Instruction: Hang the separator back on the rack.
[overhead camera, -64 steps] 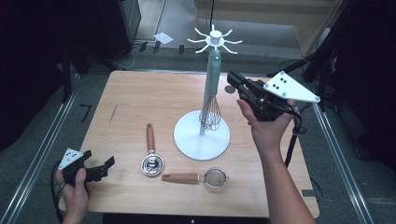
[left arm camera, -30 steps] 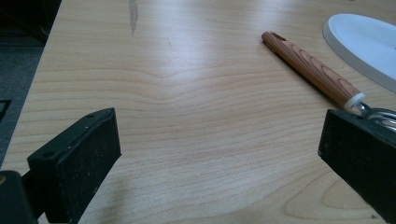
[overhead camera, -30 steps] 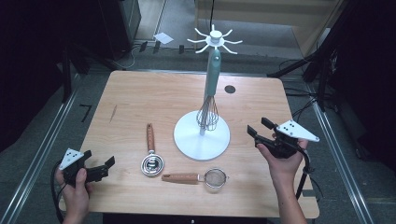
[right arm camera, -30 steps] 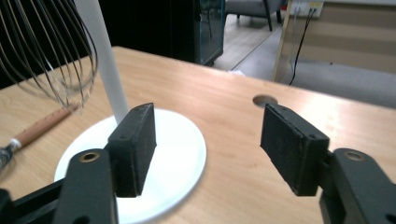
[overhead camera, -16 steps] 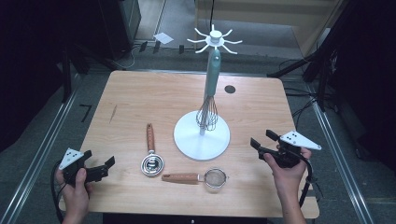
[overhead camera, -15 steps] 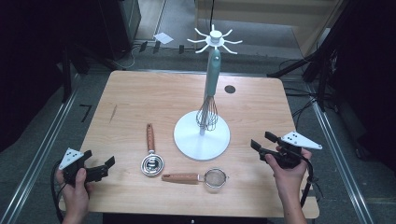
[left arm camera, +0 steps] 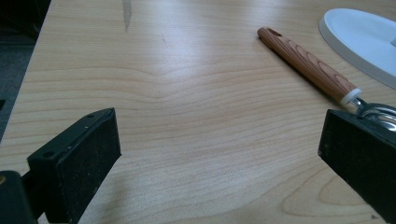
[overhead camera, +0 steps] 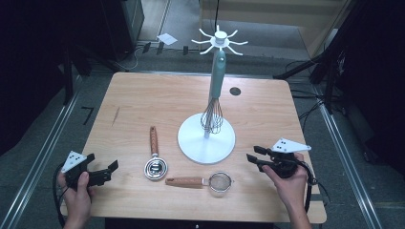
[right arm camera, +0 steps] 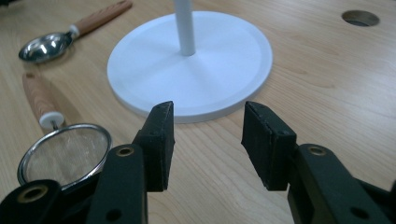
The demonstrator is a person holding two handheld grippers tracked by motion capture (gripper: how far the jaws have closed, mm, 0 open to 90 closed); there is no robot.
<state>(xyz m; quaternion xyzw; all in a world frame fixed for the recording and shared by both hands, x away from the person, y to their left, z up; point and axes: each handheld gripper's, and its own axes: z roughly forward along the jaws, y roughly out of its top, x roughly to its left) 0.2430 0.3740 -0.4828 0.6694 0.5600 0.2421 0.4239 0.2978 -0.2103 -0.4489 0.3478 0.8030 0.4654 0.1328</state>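
A white hook stand [overhead camera: 206, 139] rises from the middle of the wooden table [overhead camera: 143, 105]. A teal-handled whisk [overhead camera: 216, 90] hangs from it beside the pole. In front lie a metal scoop [overhead camera: 155, 164] and a small strainer [overhead camera: 212, 181], both with wooden handles. My left gripper [overhead camera: 111, 171] rests at the front left corner, open and empty, with the scoop handle [left arm camera: 308, 65] ahead of its wide jaws. My right gripper [overhead camera: 253, 160] sits low at the front right, open and empty, pointing at the stand base [right arm camera: 191, 65]. The strainer [right arm camera: 65, 151] lies to its left.
A round cable hole [overhead camera: 234, 90] is in the table behind the stand. Bare wood stretches across the back left of the table. Dark equipment, cables and metal rails surround the table on the floor.
My right gripper has come down from beside the whisk on the stand to the table's front right, and has hardly moved in the last half second. The left gripper stayed put.
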